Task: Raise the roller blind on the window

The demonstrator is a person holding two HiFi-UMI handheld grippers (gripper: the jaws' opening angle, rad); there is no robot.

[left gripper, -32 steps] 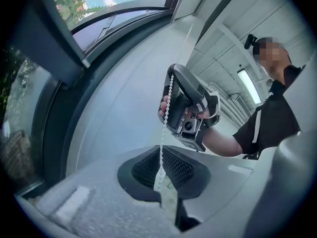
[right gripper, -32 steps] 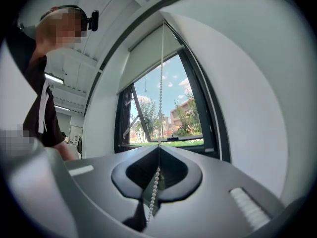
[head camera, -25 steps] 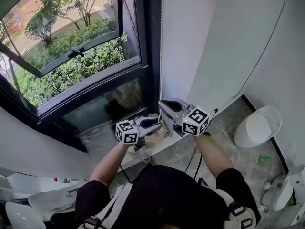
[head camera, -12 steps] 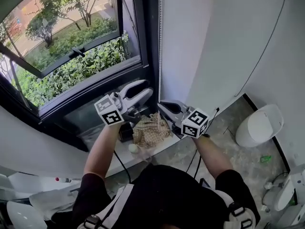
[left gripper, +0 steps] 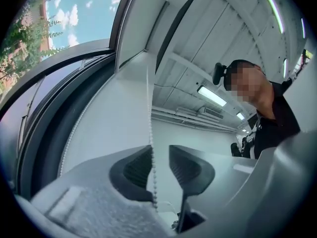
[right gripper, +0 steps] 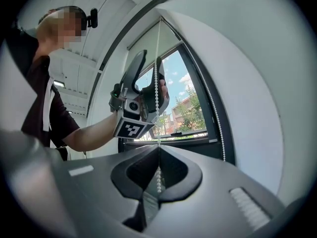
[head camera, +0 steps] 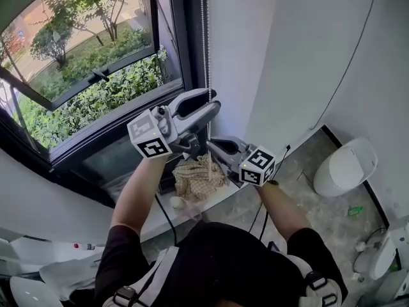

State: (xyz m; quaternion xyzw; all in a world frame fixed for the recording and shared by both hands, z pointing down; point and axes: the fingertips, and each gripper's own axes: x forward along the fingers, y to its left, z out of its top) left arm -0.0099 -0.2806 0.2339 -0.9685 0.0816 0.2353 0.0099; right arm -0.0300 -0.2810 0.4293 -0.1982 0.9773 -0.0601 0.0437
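Right gripper (head camera: 210, 145) is clamped on the bead chain (head camera: 203, 43), and the left gripper (head camera: 214, 102) at its 11 o'clock has just been closing, jaws apart around the chain.

We see a pale window ledge (head camera: 220, 192) carrying a tan woven straw bundle (head camera: 198, 174), with a small pale round object (head camera: 176, 202) just beside it. Below, the grey mottled stone floor (head camera: 307, 197) bears a white, rounded, lidded bin (head camera: 345, 166) against the wall and, near it, a small green scrap (head camera: 353, 211).
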